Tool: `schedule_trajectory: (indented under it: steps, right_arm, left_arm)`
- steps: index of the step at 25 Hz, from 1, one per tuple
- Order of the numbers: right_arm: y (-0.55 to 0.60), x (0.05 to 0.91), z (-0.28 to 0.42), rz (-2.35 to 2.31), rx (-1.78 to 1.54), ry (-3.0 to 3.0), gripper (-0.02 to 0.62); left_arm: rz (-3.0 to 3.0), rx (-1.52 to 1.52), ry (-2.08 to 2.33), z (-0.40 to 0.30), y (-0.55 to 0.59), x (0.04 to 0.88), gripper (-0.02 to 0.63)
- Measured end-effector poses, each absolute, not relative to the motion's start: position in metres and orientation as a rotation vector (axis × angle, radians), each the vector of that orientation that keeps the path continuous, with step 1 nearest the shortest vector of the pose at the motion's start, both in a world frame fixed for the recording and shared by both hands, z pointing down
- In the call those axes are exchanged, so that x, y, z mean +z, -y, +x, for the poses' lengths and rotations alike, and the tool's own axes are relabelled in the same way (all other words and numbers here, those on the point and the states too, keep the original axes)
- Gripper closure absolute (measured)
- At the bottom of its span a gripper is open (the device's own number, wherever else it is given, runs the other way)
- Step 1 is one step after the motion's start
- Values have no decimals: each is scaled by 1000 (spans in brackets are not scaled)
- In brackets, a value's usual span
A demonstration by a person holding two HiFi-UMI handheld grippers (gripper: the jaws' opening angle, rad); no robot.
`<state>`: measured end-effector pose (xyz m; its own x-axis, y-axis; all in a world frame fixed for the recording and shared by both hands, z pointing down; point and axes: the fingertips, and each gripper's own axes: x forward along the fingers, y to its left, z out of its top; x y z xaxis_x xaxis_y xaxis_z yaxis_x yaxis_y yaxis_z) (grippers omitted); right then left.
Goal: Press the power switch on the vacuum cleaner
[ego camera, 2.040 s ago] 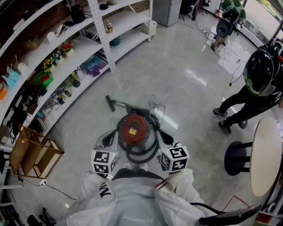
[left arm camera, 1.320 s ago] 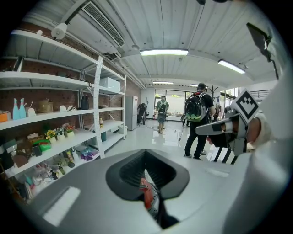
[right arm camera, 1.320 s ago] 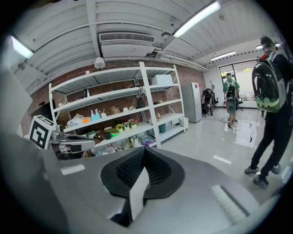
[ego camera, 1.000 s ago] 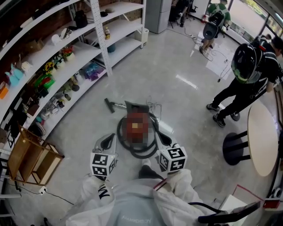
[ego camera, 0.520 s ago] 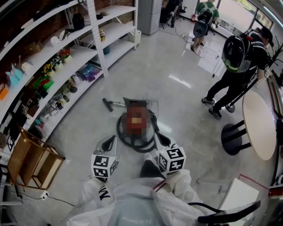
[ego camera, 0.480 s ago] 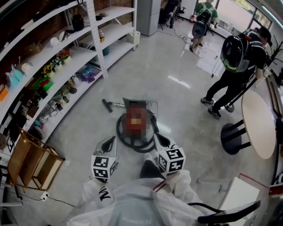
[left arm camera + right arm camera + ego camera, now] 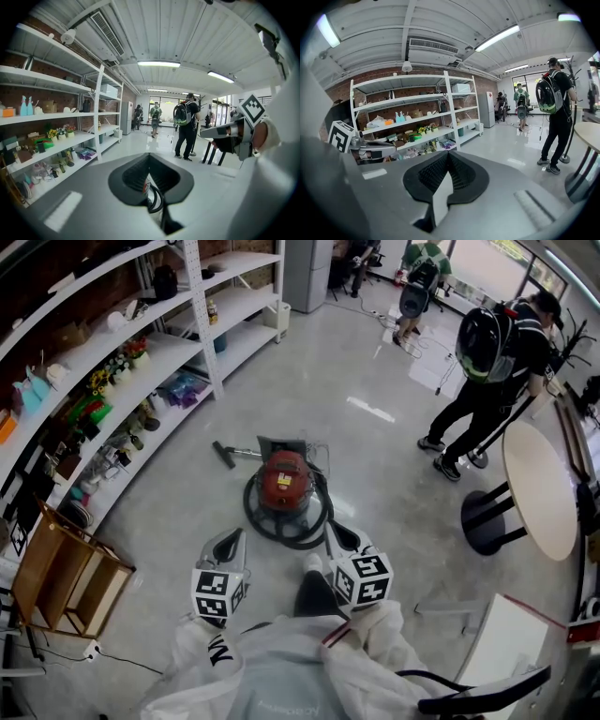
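The vacuum cleaner (image 7: 284, 479) is a red round canister on the floor, with its black hose (image 7: 281, 526) coiled around it. No power switch can be made out on it. My left gripper (image 7: 234, 533) and right gripper (image 7: 331, 525) are held side by side just short of the hose, apart from the canister. Each has its jaws together with nothing between them. In the left gripper view my left gripper (image 7: 149, 157) shows a sliver of the hose (image 7: 157, 201) below its tips. In the right gripper view my right gripper (image 7: 448, 155) shows only bare floor.
White shelves (image 7: 141, 352) full of small items line the left. A wooden crate (image 7: 61, 563) stands at the lower left. A floor nozzle (image 7: 225, 455) lies left of the canister. A person with a backpack (image 7: 487, 343) stands by a round table (image 7: 539, 488).
The view has drawn back: the vacuum cleaner now lies farther ahead of both grippers. The grippers kept their places in the view and stayed shut. The person with the backpack has shifted.
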<state>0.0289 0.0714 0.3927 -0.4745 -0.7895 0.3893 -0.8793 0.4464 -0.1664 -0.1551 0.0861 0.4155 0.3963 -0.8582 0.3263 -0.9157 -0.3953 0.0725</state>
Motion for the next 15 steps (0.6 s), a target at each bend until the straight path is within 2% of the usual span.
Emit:
schedule_trajectory:
  steps: [15]
  right_arm:
    - [-118, 404, 42, 1473, 554, 2376, 597]
  left_arm:
    - [2379, 362, 1516, -145, -128, 426, 606]
